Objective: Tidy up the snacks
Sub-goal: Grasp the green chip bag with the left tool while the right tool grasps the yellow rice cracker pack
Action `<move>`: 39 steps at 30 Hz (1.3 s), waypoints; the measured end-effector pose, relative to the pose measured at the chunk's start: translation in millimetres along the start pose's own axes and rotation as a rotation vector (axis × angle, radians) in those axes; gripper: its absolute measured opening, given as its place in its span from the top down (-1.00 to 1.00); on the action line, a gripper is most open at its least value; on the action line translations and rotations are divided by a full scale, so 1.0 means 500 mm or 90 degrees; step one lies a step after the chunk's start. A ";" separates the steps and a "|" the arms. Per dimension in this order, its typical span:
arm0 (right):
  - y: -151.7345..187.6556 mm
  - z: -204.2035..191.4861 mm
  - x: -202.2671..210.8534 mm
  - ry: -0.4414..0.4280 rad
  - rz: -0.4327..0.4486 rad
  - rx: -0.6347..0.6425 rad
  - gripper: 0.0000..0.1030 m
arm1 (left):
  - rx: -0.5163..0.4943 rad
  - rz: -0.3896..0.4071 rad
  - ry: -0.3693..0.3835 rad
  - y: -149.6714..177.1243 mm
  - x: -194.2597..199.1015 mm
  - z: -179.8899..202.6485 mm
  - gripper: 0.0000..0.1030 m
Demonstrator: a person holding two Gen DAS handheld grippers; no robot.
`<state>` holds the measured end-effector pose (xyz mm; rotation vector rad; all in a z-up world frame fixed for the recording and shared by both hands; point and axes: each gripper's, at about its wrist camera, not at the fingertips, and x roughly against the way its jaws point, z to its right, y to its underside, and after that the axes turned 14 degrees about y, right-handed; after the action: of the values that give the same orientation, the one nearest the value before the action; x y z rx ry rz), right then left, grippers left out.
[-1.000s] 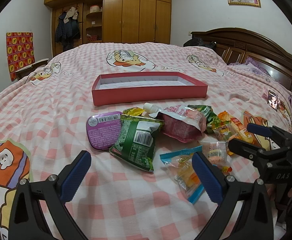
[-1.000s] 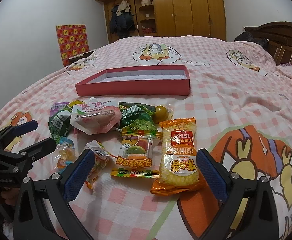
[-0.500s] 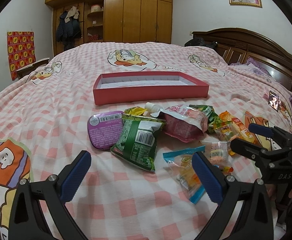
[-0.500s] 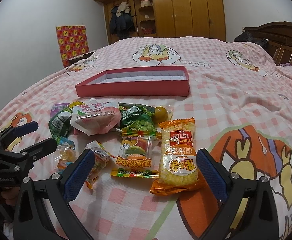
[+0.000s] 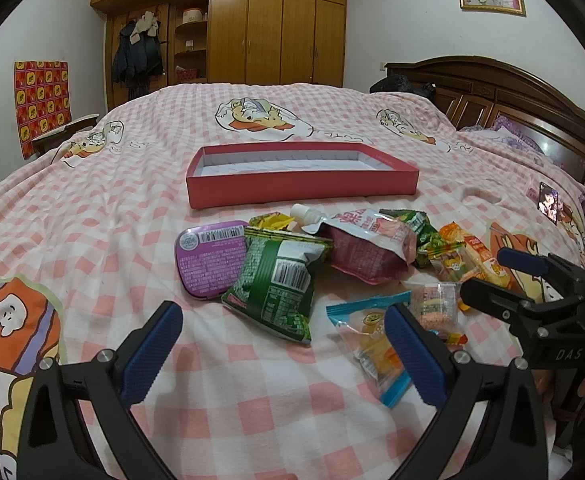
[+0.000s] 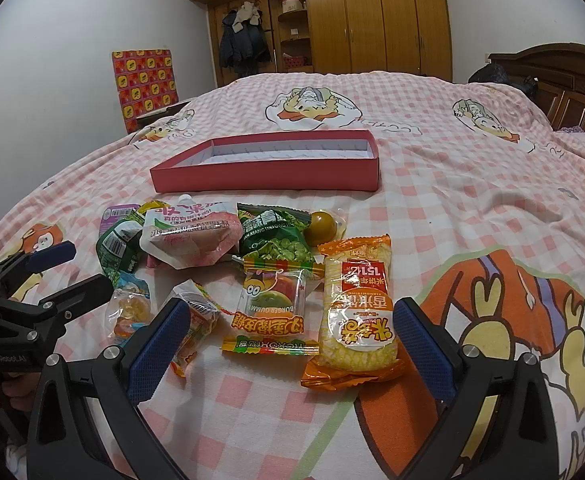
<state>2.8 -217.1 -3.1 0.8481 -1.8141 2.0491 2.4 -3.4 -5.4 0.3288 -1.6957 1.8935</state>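
Little has moved: both claws, left (image 5: 280,344) and right (image 6: 292,340), stay apart above crinkly snack packets (image 6: 356,312) before the shallow red cardboard box (image 5: 300,188).

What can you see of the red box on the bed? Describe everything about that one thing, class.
The red box is a long, shallow, lidless rectangular tray, seemingly cardboard, red outside and white inside. It looks empty, though the near wall hides part of its floor. It lies flat on the pink checked bedspread, just beyond the snack pile, apart from it. Neither gripper touches it.
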 end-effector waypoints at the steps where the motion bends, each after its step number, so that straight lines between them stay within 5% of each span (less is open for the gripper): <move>1: 0.000 0.000 0.000 0.000 0.000 0.000 -1.00 | 0.000 0.000 0.000 0.000 0.000 0.000 -1.00; 9: 0.003 0.002 -0.002 -0.002 -0.006 -0.004 -1.00 | 0.018 -0.011 0.001 0.002 -0.005 -0.008 -1.00; 14: 0.003 0.014 -0.011 -0.005 -0.023 -0.027 -1.00 | 0.056 -0.002 0.045 -0.023 0.008 -0.039 -1.00; 17: 0.000 0.034 -0.027 -0.016 -0.051 -0.062 -1.00 | 0.051 -0.037 0.009 -0.042 -0.014 -0.049 -1.00; 20: -0.004 0.054 -0.039 -0.028 -0.075 -0.095 -1.00 | 0.066 -0.101 0.024 -0.044 -0.056 -0.060 -0.99; 23: -0.008 0.064 -0.039 -0.022 -0.081 -0.112 -1.00 | 0.080 -0.113 0.013 -0.038 -0.069 -0.067 -0.79; 26: -0.004 0.068 -0.036 -0.009 -0.071 -0.120 -0.81 | 0.077 -0.085 0.013 -0.033 -0.053 -0.070 -0.44; 28: 0.003 0.072 -0.038 -0.016 -0.067 -0.128 -0.50 | 0.084 -0.074 0.037 -0.027 -0.048 -0.078 0.04; 31: 0.010 0.095 -0.034 -0.032 -0.056 -0.161 -0.31 | 0.105 -0.057 0.049 -0.023 -0.038 -0.090 0.24; 34: 0.017 0.112 -0.036 -0.036 -0.060 -0.195 0.19 | 0.113 -0.042 0.048 -0.024 -0.030 -0.094 0.26; 39: 0.019 0.115 -0.036 -0.033 -0.061 -0.199 0.20 | 0.134 -0.028 0.062 -0.019 -0.019 -0.102 0.26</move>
<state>25.3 -271.6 -18.9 0.8827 -2.0098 1.6410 24.9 44.0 -11.2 0.3459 -1.4190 2.0250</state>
